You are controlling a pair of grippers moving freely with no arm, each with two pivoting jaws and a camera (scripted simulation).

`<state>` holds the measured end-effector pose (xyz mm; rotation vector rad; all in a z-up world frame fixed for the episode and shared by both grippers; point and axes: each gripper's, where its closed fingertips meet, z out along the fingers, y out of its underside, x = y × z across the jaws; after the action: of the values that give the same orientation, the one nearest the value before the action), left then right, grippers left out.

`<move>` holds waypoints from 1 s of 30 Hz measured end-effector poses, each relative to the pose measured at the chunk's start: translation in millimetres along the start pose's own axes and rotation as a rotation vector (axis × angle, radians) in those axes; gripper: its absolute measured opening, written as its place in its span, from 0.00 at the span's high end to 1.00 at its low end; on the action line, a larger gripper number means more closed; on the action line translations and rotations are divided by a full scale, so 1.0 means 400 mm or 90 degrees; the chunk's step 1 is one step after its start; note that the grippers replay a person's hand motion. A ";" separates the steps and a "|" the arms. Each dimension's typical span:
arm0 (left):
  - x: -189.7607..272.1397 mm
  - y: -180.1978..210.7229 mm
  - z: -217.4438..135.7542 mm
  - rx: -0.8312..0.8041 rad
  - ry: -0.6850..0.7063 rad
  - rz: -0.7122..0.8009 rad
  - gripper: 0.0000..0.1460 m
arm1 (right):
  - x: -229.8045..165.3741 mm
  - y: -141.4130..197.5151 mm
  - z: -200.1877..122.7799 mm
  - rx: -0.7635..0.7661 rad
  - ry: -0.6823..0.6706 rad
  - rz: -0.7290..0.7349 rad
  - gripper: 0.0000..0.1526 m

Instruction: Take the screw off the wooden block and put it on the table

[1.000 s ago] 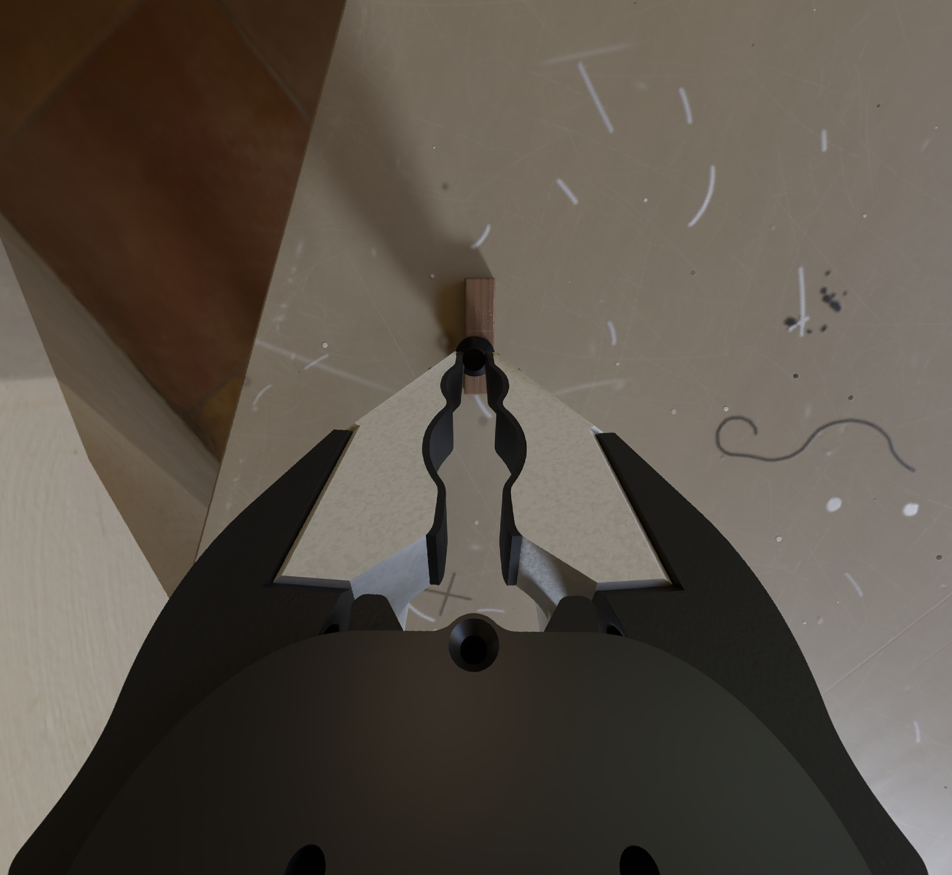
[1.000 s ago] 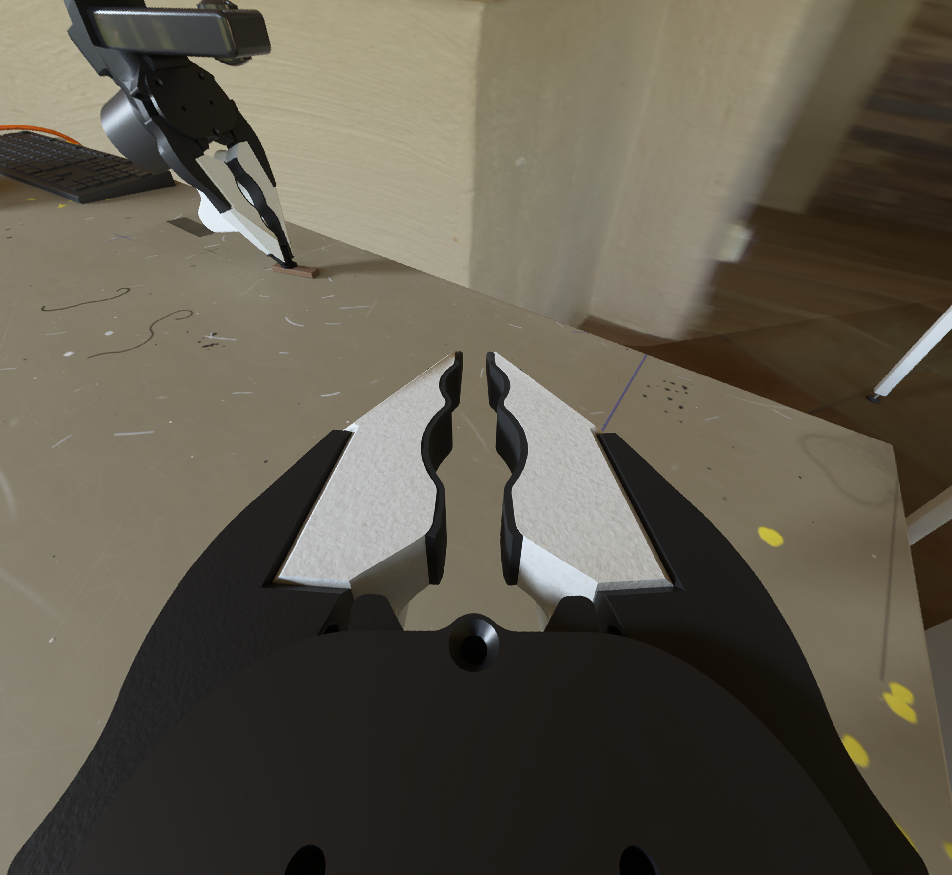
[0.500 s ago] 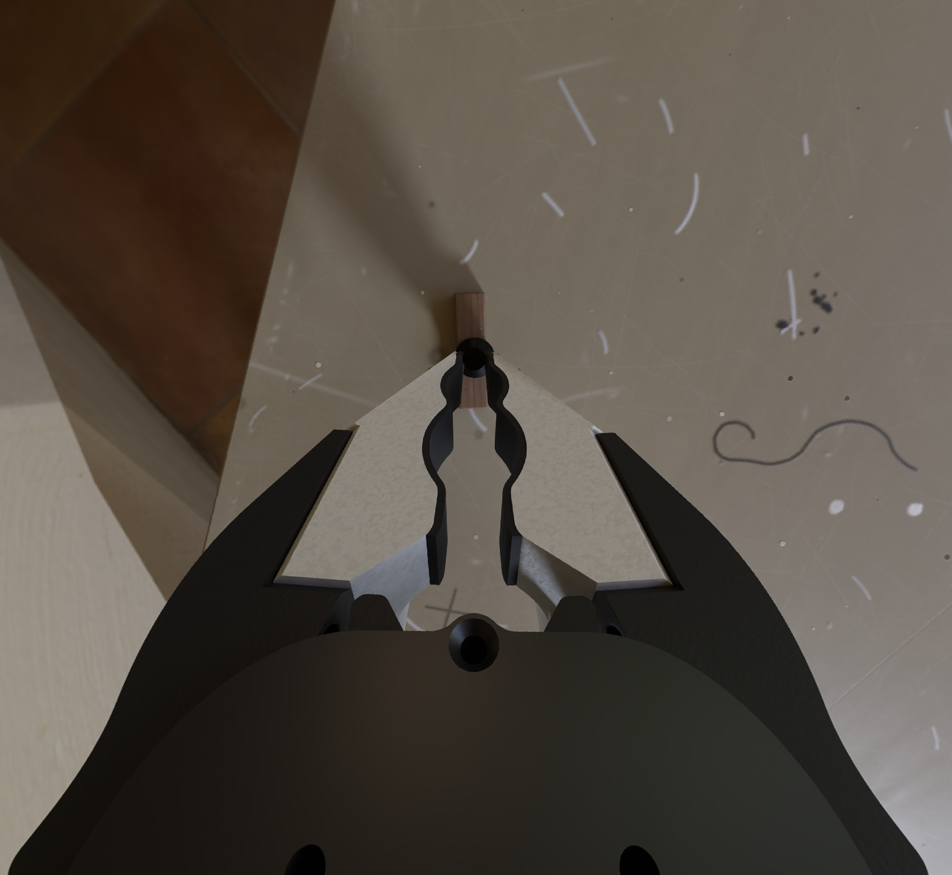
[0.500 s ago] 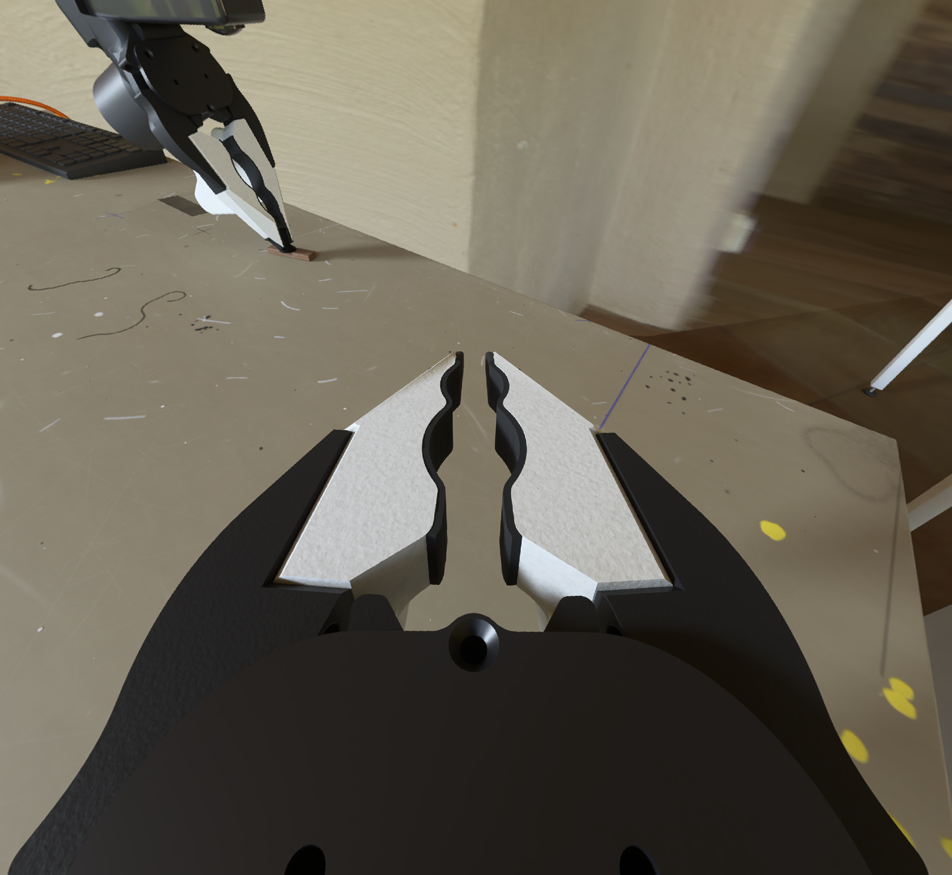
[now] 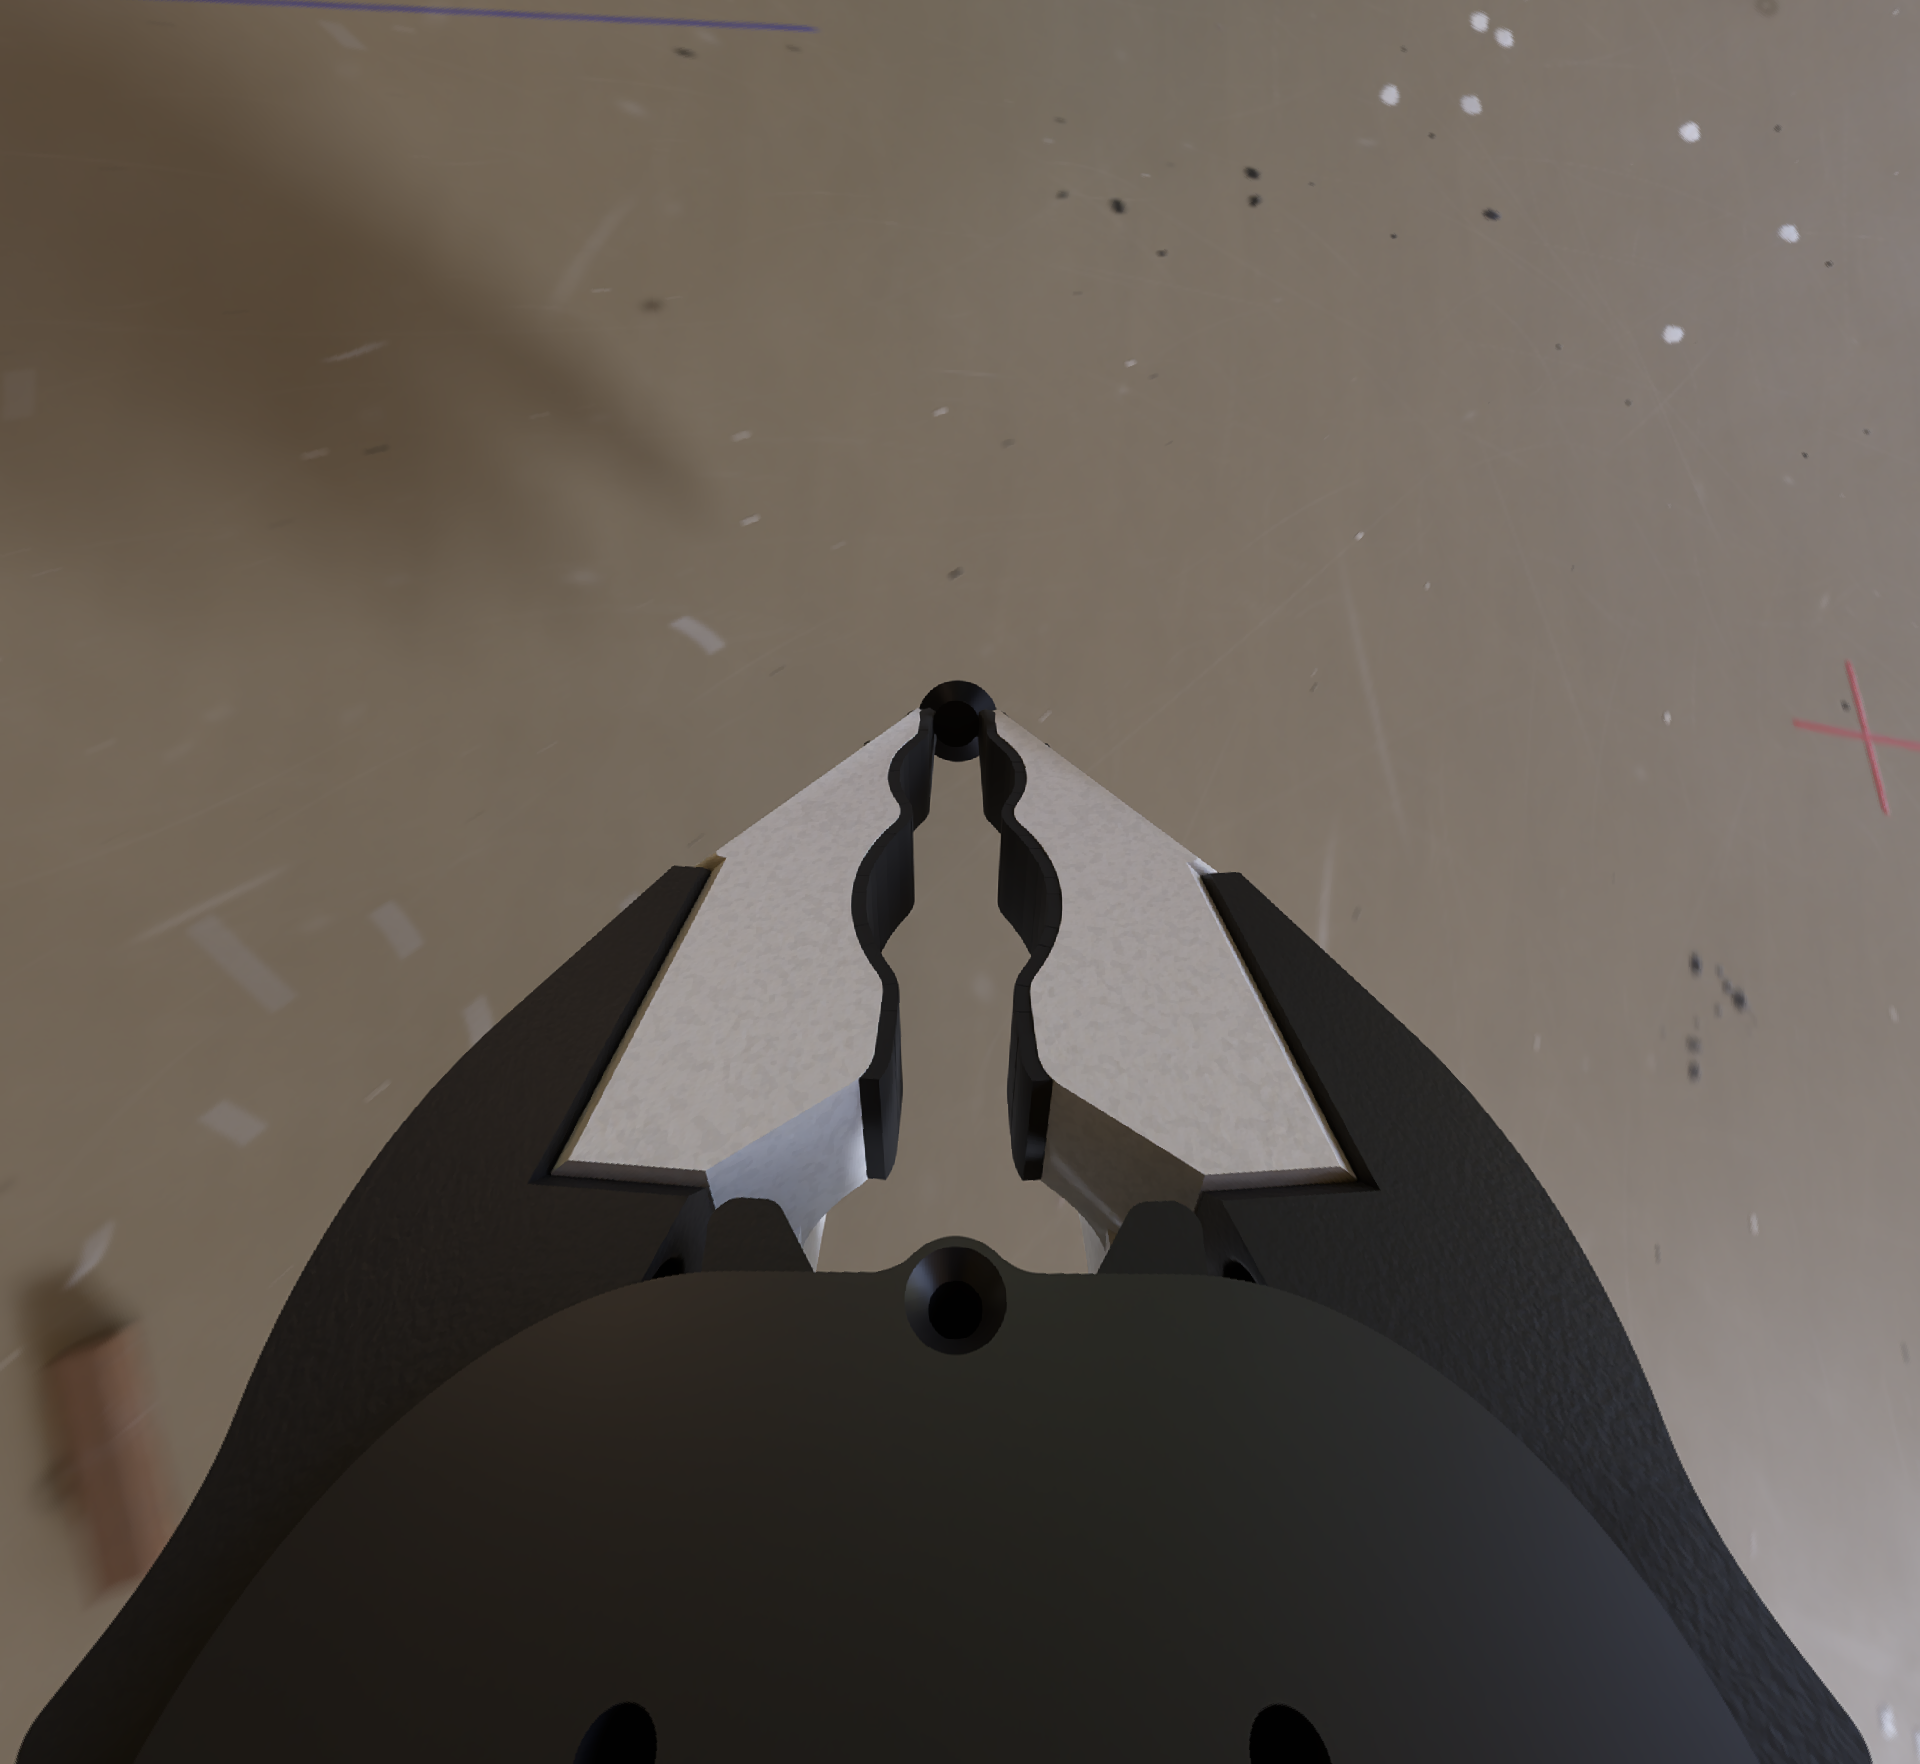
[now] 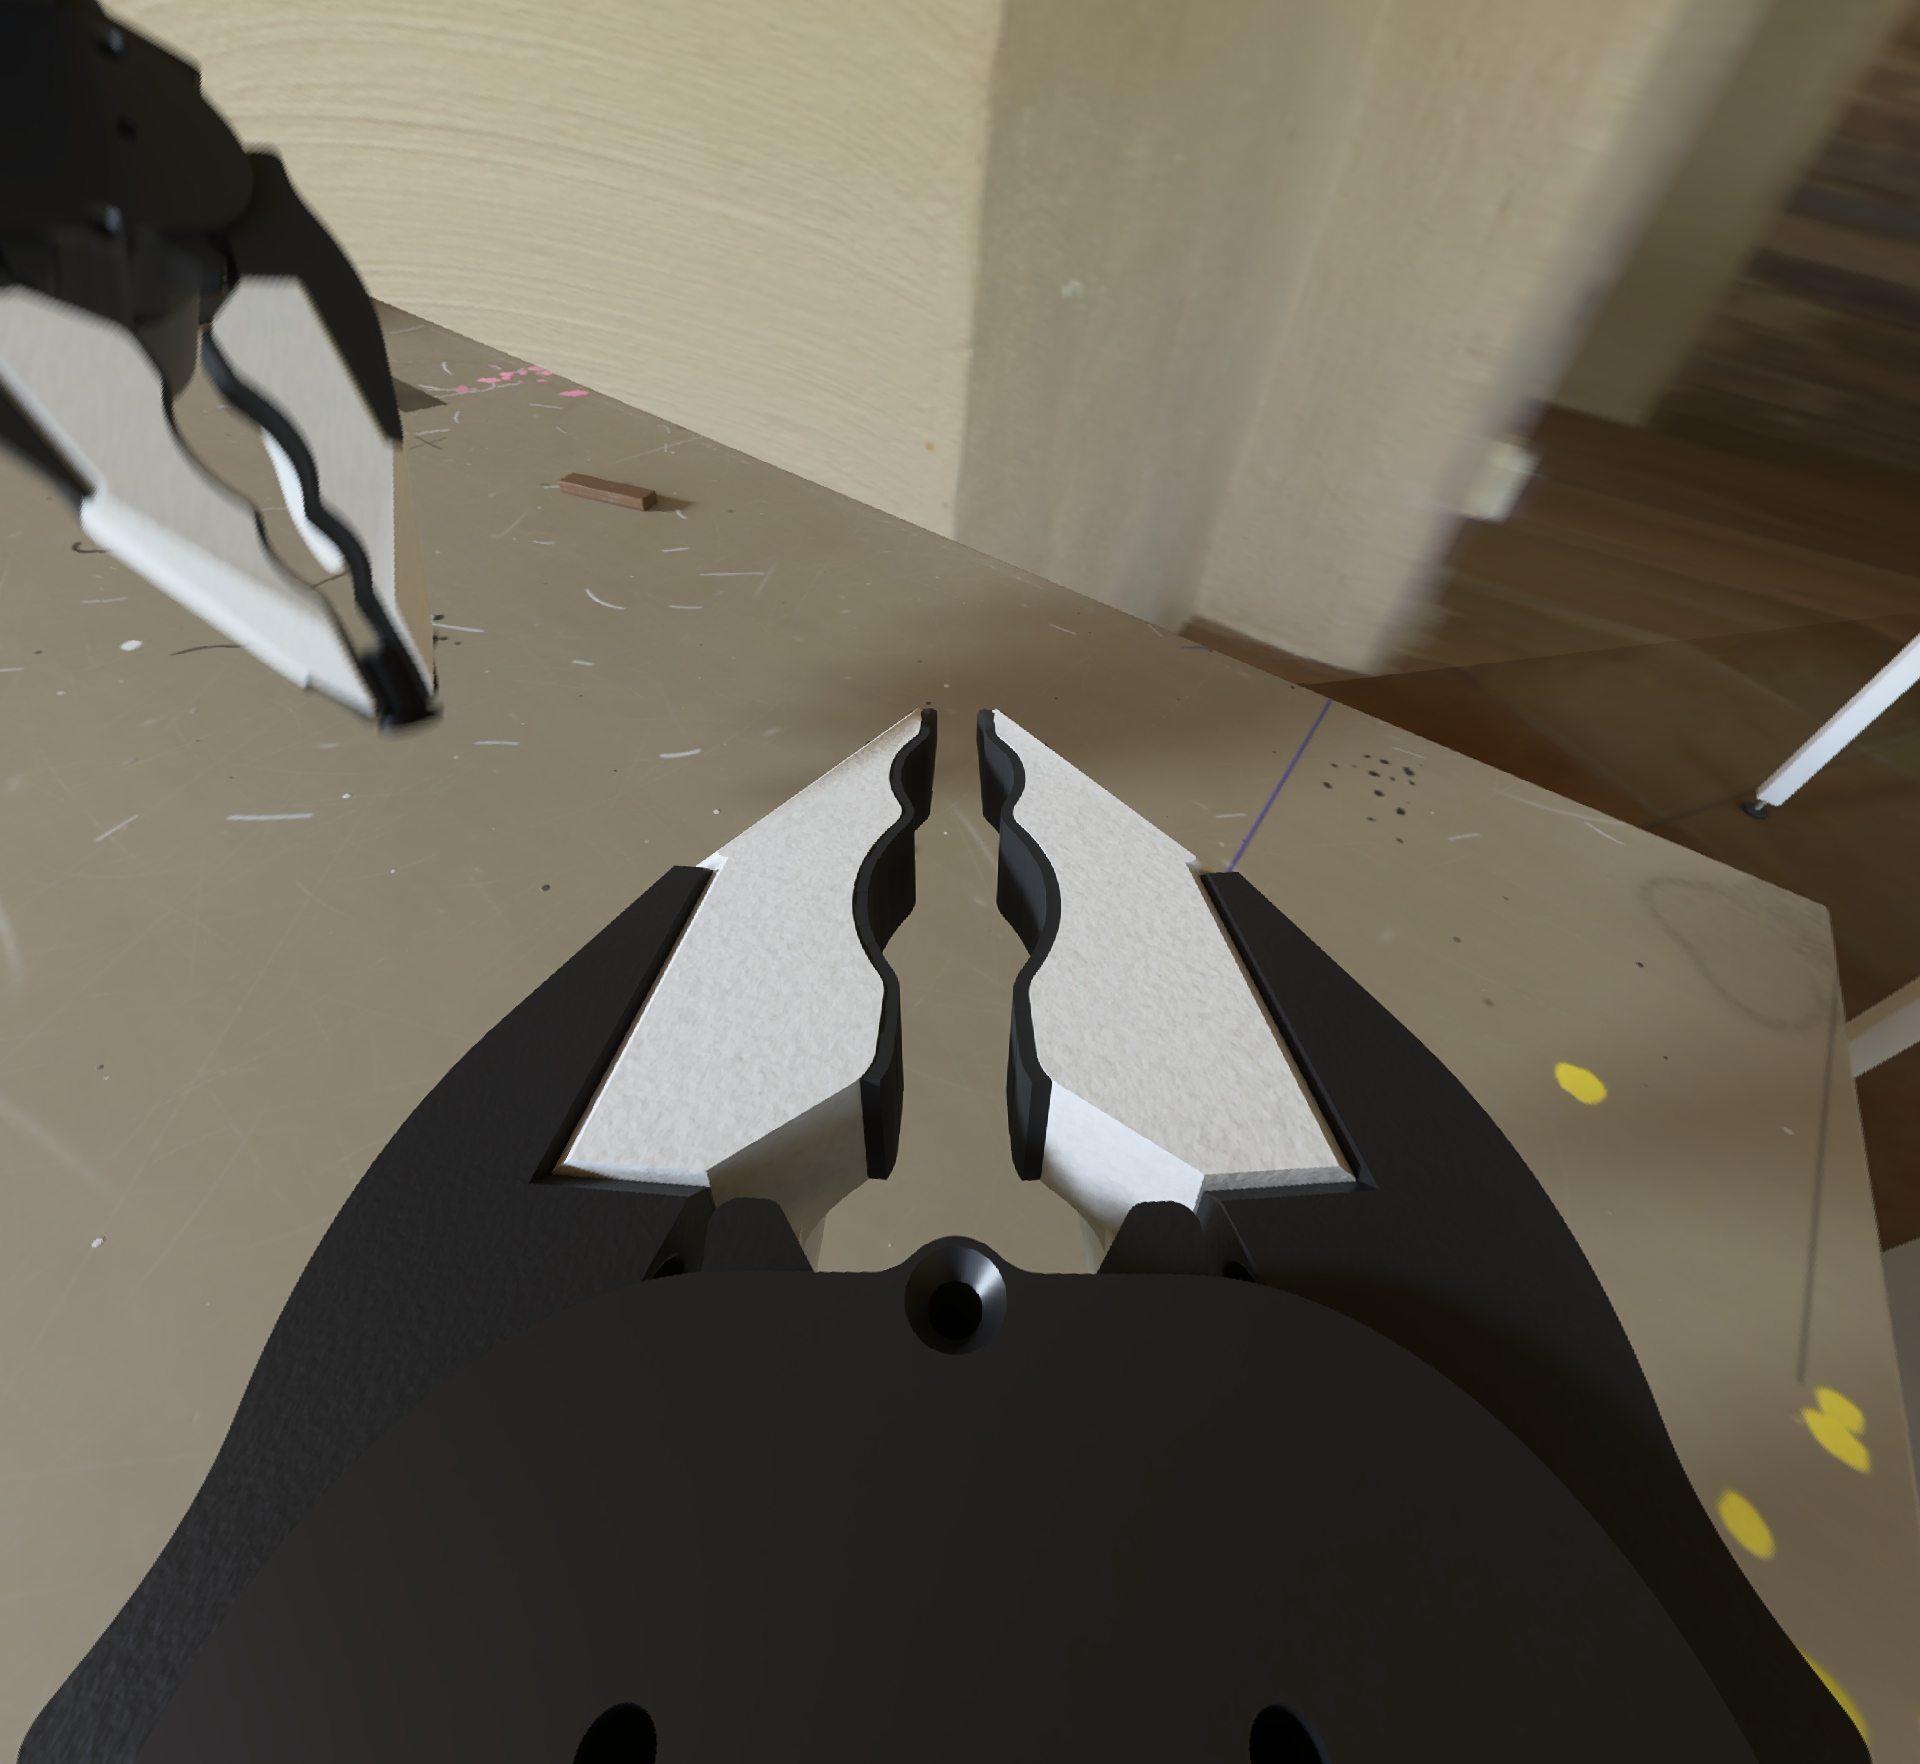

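Carry step in hand: black screw [image 5: 957, 722] is pinched at the tips of the left tongs [image 5: 957, 738], clear of the wooden block [image 6: 608, 490] at upper left. Height over the desk [image 6: 312, 935] looks small but is unclear. Next: lowering, then release. Right tongs [image 6: 954, 727] idle, slightly parted, empty.

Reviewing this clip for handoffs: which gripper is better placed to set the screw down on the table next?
Left. The left gripper already pinches the black screw at its tips, low over the table and clear of the wooden block. The right gripper holds nothing, jaws slightly apart.
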<state>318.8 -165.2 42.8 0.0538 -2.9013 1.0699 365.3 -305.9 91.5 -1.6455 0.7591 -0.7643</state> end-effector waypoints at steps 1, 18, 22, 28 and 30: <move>0.022 -0.003 0.038 -0.005 0.003 0.002 0.95 | 0.001 0.000 -0.001 0.000 0.003 -0.003 0.95; 0.076 -0.060 0.109 0.046 -0.029 -0.024 0.63 | 0.013 0.001 -0.013 0.003 0.023 0.013 0.96; 0.036 -0.099 -0.064 0.174 -0.097 -0.048 0.60 | 0.009 0.001 -0.014 0.002 0.024 0.010 0.96; -0.126 0.039 -0.604 0.336 -0.441 -0.169 0.63 | 0.005 -0.018 -0.021 0.018 0.021 0.003 0.96; -0.152 0.143 -0.794 0.309 -0.589 -0.205 0.68 | 0.003 -0.027 -0.025 0.025 0.020 -0.006 0.95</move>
<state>387.2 85.4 243.5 1.2921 -2.9820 2.0477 359.0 -310.5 103.9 -1.6062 0.7547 -0.8079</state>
